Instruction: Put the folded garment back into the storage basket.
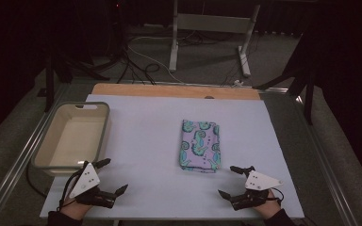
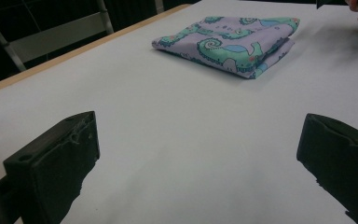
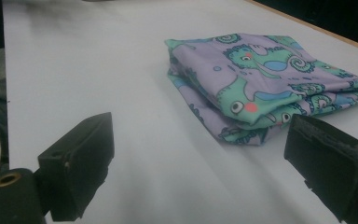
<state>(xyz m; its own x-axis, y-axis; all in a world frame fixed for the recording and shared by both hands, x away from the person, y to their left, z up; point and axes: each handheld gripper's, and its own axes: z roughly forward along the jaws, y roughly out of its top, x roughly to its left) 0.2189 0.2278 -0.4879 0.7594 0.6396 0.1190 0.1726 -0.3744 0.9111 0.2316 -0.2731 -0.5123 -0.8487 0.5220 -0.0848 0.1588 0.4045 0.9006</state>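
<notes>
Folded cloth (image 1: 200,146) lies flat near the middle of the pale mat (image 1: 146,136) that covers the table; it is lilac with a green and blue seahorse print, and nothing touches it; in the left gripper view the same cloth (image 2: 228,42) sits well ahead of the jaws, toward the upper right, with bare mat between; in the right gripper view the cloth (image 3: 265,84) is much closer, its folded edge just beyond the right-hand jaw but still apart from it. Left gripper (image 1: 109,176) rests at the near left corner of the mat, just beside the front corner of the bin, jaws spread wide and holding nothing; right gripper (image 1: 231,181) rests at the near right edge, below and slightly right of the cloth, jaws likewise spread wide and empty; a hand holds each from the bottom edge. Off-white plastic bin (image 1: 42,150) with a grey-green rim stands at the left side of the table, partly over the mat's edge; its inside looks bare. Strip of wooden tabletop (image 1: 174,90) shows beyond the mat's far edge.
</notes>
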